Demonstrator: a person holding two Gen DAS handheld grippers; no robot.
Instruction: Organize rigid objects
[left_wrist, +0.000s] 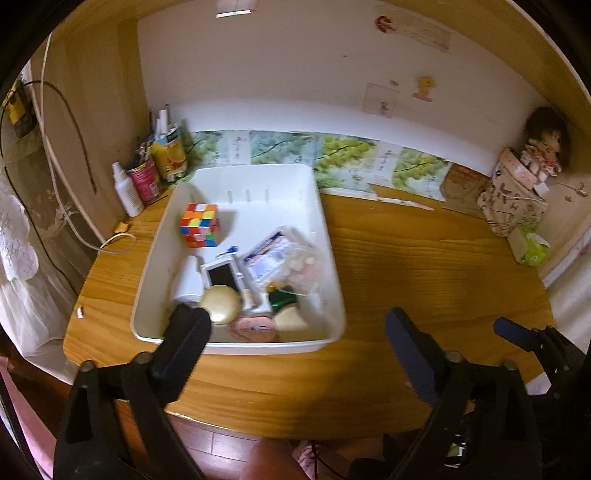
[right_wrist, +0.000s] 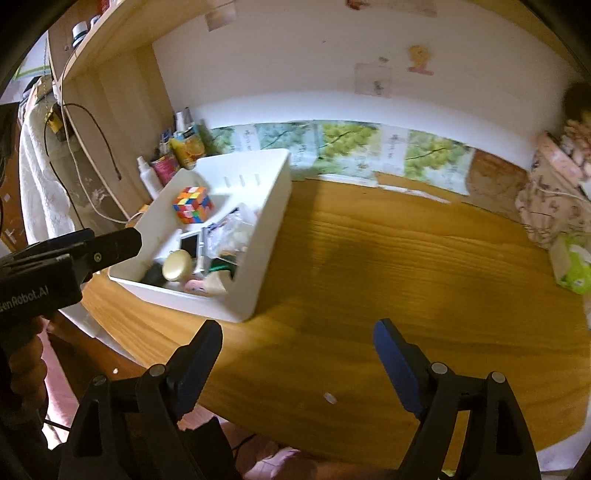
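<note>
Only rightward, left hand-held gripper (right_wrist: 122, 242) sidelong.

Left gripper (left_wrist: 295, 332) is held with jaws spread wide, nothing between them. Right gripper (right_wrist: 297, 350) is likewise held agape, unloaded.

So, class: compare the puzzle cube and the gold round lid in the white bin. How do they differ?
The cube is boxy with many bright colours; the lid is round and plain gold. The cube sits alone toward the bin's far end; the lid is crowded among other items at the near end. Both lie inside the bin, ungripped.
</note>
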